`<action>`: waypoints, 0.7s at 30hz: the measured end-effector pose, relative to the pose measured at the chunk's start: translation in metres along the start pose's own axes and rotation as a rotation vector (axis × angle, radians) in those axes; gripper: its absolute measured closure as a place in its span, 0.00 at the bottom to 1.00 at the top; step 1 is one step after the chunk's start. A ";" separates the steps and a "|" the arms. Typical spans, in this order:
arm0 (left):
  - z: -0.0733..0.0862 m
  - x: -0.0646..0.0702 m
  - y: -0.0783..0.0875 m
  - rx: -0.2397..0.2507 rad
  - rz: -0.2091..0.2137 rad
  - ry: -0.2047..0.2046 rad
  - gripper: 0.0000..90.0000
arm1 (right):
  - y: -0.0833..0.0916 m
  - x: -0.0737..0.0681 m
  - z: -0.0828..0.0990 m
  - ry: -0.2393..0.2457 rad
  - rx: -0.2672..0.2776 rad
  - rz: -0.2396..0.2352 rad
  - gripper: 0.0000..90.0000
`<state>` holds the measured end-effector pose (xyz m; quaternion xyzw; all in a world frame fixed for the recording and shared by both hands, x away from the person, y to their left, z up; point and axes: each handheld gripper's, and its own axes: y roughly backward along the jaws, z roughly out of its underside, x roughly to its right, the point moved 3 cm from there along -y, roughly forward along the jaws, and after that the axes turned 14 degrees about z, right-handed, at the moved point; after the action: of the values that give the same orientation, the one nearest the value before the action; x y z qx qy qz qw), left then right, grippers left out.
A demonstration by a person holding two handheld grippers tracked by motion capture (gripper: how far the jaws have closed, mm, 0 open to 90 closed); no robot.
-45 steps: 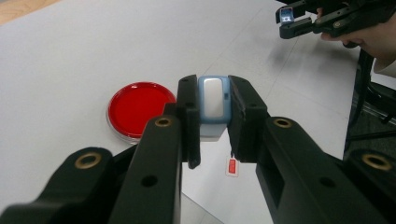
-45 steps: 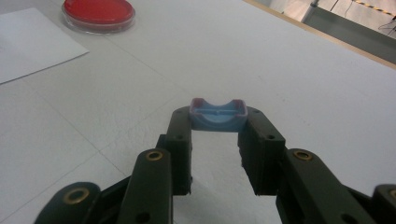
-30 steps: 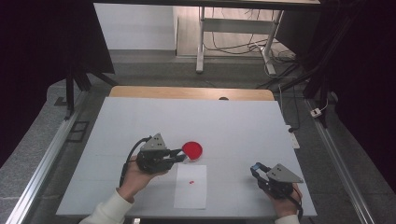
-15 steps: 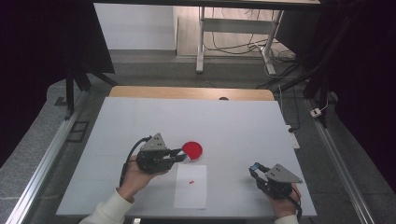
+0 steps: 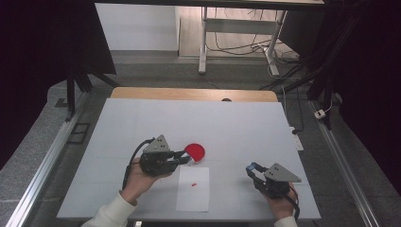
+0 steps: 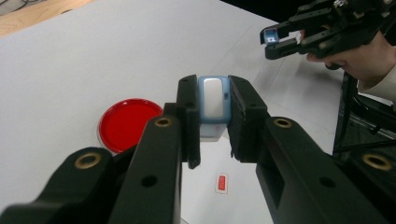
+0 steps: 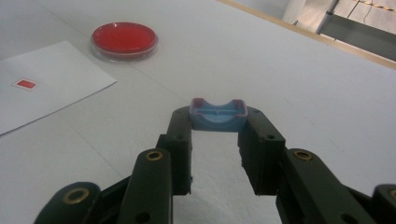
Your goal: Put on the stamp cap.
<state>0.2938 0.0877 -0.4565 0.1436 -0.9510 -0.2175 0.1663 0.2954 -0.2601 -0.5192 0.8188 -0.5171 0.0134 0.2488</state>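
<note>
The person's left gripper point(image 5: 185, 158) hovers low over the white table point(image 5: 246, 127), just left of centre, and its two black jaws pinch a small pale-blue piece with a white insert point(image 6: 214, 100), which sits upright between the tips in the left gripper view; what the piece is exactly I cannot tell. Right beside those tips, on the far side as seen from above, lies a round dish filled with red point(image 5: 195, 151), flat on the table; in the high view the jaw tips sit at its near rim, and whether they touch it I cannot tell. Near the table's front edge lies a white sheet of paper point(image 5: 194, 194) bearing a small red rectangle point(image 5: 194, 184), close below the dish and apart from it. Well off to the right, the right gripper point(image 5: 252, 169) is held just above the table, and its jaws clamp a small blue holder with a curved dip along its top edge point(image 7: 217, 114), gripped by its two ends between the tips. That gripper also appears at the upper right of the left gripper view, blue piece at its tip
</note>
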 end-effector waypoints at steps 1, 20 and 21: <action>0.000 0.000 0.000 0.000 -0.001 0.000 0.84 | -0.001 -0.002 0.000 0.010 -0.003 -0.002 0.72; 0.001 0.000 -0.003 -0.013 0.002 0.005 0.84 | -0.011 -0.024 -0.009 -0.009 0.011 -0.063 0.72; 0.001 0.000 -0.003 -0.014 0.004 0.005 0.84 | -0.011 -0.026 -0.010 -0.010 0.012 -0.065 0.72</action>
<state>0.2943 0.0858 -0.4589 0.1412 -0.9493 -0.2235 0.1699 0.2952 -0.2303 -0.5219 0.8368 -0.4914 0.0043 0.2416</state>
